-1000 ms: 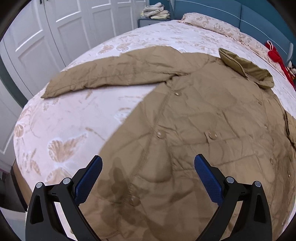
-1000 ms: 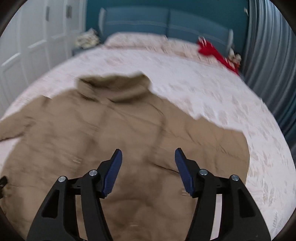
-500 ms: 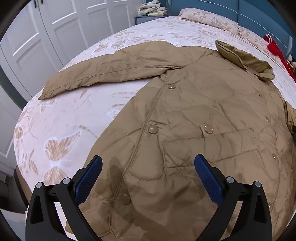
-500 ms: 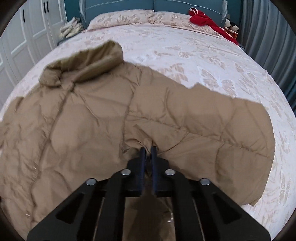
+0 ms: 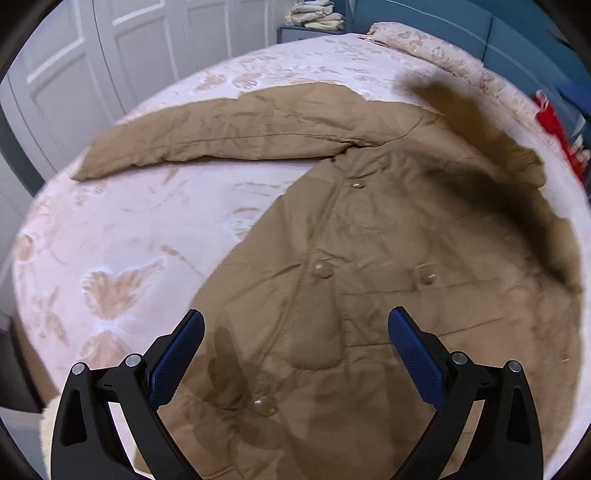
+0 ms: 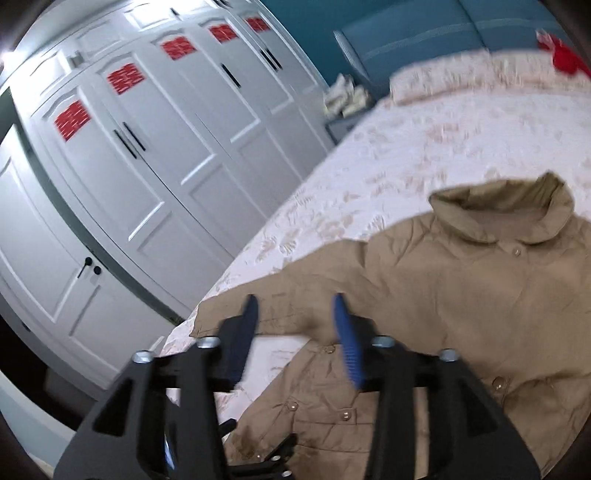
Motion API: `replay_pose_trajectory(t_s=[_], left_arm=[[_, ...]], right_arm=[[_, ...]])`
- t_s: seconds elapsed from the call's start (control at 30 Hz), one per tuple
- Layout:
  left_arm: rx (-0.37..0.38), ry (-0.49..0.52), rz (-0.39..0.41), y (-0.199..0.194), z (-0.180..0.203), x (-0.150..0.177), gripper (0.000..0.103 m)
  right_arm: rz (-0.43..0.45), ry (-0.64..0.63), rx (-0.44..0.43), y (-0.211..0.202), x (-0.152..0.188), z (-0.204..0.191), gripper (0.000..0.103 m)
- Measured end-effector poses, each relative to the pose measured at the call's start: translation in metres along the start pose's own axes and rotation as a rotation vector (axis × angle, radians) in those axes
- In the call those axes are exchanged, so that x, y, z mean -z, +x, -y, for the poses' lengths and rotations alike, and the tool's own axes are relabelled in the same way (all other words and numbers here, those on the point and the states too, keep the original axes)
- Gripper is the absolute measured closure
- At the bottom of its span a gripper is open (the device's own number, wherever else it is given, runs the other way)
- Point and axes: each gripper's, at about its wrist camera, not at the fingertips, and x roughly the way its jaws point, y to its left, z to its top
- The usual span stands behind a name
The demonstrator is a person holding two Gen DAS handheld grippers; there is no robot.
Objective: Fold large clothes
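Note:
A tan quilted coat (image 5: pixel 388 258) lies front up on the bed, with snap buttons down its front and its left sleeve (image 5: pixel 221 136) stretched out toward the bed's left edge. My left gripper (image 5: pixel 295 339) is open and empty, hovering over the coat's lower front. My right gripper (image 6: pixel 295 325) is open and empty, blurred, above the coat (image 6: pixel 461 295) near the outstretched sleeve (image 6: pixel 258 310). The collar (image 6: pixel 506 218) stands up at the far end. The coat's right side shows as a dark blurred fold in the left wrist view (image 5: pixel 498 184).
The bed (image 5: pixel 129 229) has a pale floral cover. White wardrobe doors (image 6: pixel 147 166) stand along its left side. A blue headboard (image 6: pixel 424 37), pillows (image 5: pixel 424 48), a red item (image 5: pixel 554 125) and a nightstand with folded cloths (image 5: pixel 314 14) are at the far end.
My right gripper was shut on the coat's right side half a second ago; it is now open and has swung over to the left. The left gripper stayed open over the coat.

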Motion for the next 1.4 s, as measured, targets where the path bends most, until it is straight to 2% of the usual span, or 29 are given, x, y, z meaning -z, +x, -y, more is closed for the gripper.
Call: replay_pose_trajectory(t_s=[0.1, 0.23, 0.33, 0.37, 0.47, 0.5, 0.53, 0.57, 0.6, 0.67, 0.7, 0.83, 0.9, 1.0, 1.03, 1.1, 1.17, 1.23, 1.27, 1.3, 1.33, 1.4], left_arm=[[0.135, -0.081, -0.026, 0.002, -0.005, -0.014, 0.005], [0.299, -0.195, -0.082, 0.025, 0.002, -0.042, 0.005], [0.336, -0.222, -0.141, 0.046, 0.02, -0.057, 0.005], [0.358, -0.23, -0.155, 0.054, 0.027, -0.062, 0.005], [0.353, -0.263, -0.175, 0.07, 0.037, -0.074, 0.008], [0.339, -0.268, -0.168, 0.071, 0.039, -0.077, 0.015], [0.328, -0.264, -0.157, 0.07, 0.04, -0.08, 0.036], [0.332, -0.245, -0.14, 0.069, 0.043, -0.084, 0.049], [0.342, -0.219, -0.136, 0.068, 0.047, -0.088, 0.07], [0.322, -0.176, -0.117, 0.064, 0.054, -0.094, 0.086], [0.316, -0.154, -0.099, 0.062, 0.056, -0.096, 0.102], [0.302, -0.077, 0.008, 0.041, 0.069, -0.116, 0.102], [0.302, -0.049, 0.053, 0.031, 0.072, -0.124, 0.102], [0.295, -0.021, 0.081, 0.028, 0.08, -0.138, 0.102], [0.285, -0.014, 0.084, 0.03, 0.082, -0.142, 0.102], [0.261, -0.007, 0.092, 0.031, 0.082, -0.143, 0.103], [0.263, -0.019, 0.097, 0.032, 0.079, -0.142, 0.103], [0.256, -0.025, 0.099, 0.032, 0.073, -0.134, 0.103], [0.24, -0.01, 0.1, 0.036, 0.073, -0.127, 0.103], [0.201, 0.025, 0.089, 0.046, 0.077, -0.119, 0.103], [0.163, 0.067, 0.058, 0.062, 0.084, -0.109, 0.103], [0.128, 0.1, 0.006, 0.088, 0.092, -0.092, 0.103]], right_arm=[[0.053, -0.002, 0.127, -0.035, 0.027, 0.007, 0.056], [0.035, 0.154, 0.302, -0.079, 0.069, 0.063, 0.055], [0.012, 0.275, 0.42, -0.103, 0.093, 0.108, 0.054], [0.013, 0.311, 0.442, -0.108, 0.1, 0.121, 0.054], [0.037, 0.43, 0.457, -0.125, 0.114, 0.159, 0.054], [0.049, 0.466, 0.455, -0.13, 0.118, 0.171, 0.054], [0.065, 0.51, 0.455, -0.135, 0.119, 0.185, 0.054], [0.078, 0.539, 0.45, -0.137, 0.119, 0.195, 0.054], [0.09, 0.559, 0.441, -0.14, 0.119, 0.202, 0.054], [0.125, 0.611, 0.422, -0.144, 0.116, 0.222, 0.054], [0.135, 0.626, 0.419, -0.143, 0.115, 0.231, 0.054], [0.191, 0.69, 0.439, -0.138, 0.101, 0.261, 0.054], [0.202, 0.762, 0.414, -0.132, 0.098, 0.28, 0.054], [0.251, 0.858, 0.359, -0.125, 0.096, 0.304, 0.055], [0.278, 0.885, 0.331, -0.121, 0.094, 0.311, 0.059], [0.304, 0.913, 0.312, -0.118, 0.089, 0.318, 0.102], [0.387, 0.87, 0.285, -0.13, 0.077, 0.308, 0.102], [0.459, 0.728, 0.3, -0.148, 0.066, 0.281, 0.103], [0.456, 0.677, 0.337, -0.151, 0.066, 0.274, 0.103], [0.417, 0.637, 0.408, -0.149, 0.066, 0.272, 0.103], [0.27, 0.584, 0.566, -0.131, 0.066, 0.277, 0.103], [0.083, 0.529, 0.726, -0.104, 0.075, 0.29, 0.103]])
